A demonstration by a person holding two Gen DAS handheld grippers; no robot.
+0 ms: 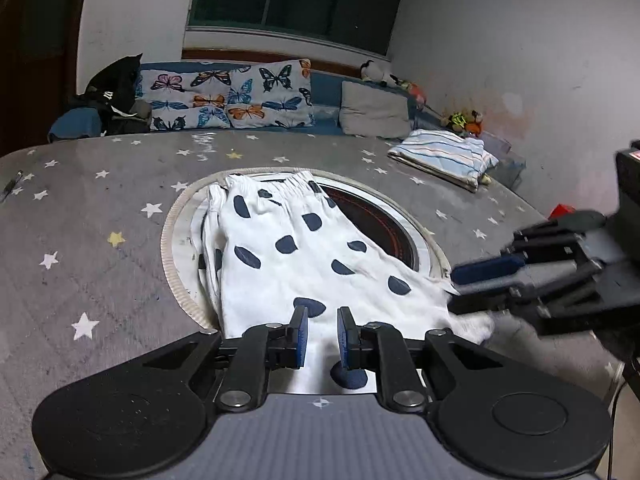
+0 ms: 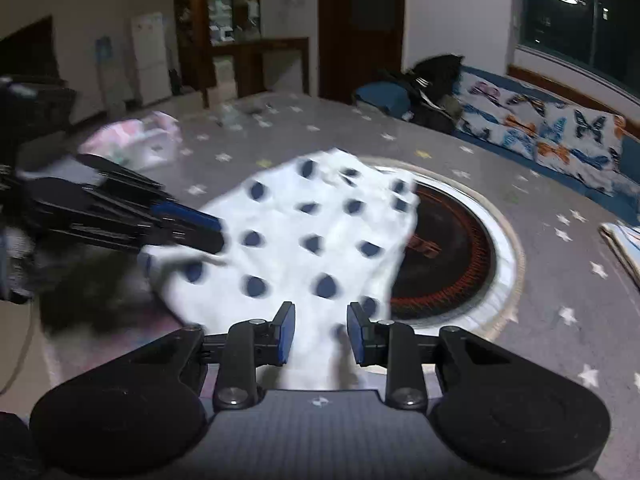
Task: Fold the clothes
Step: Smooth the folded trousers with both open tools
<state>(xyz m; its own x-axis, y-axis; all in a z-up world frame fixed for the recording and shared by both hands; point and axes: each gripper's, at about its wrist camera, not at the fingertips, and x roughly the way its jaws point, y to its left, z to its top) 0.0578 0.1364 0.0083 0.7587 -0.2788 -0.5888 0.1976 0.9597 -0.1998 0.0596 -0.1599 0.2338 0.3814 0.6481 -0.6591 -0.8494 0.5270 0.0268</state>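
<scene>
Shorts (image 1: 304, 256), white with dark spots, are lying in the left wrist view over the round burner (image 1: 384, 224) at the table's (image 1: 100, 240) middle, waistband at the far end, while the left gripper (image 1: 322, 330) is hanging parted over their near hem and the right gripper (image 1: 480, 272) is reaching the hem's right corner. From the right wrist, blurred, the right gripper (image 2: 320, 330) is likewise standing parted above cloth, gripping nothing; judging by this, a fold of the hem toward the waistband is in hand, calling for both jaws closing on the hem corners.

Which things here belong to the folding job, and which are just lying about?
In the job: spotted white garment; left gripper; right gripper.
Lying about: folded striped cloth; butterfly cushions; grey cushion; pink bundle; round burner.
</scene>
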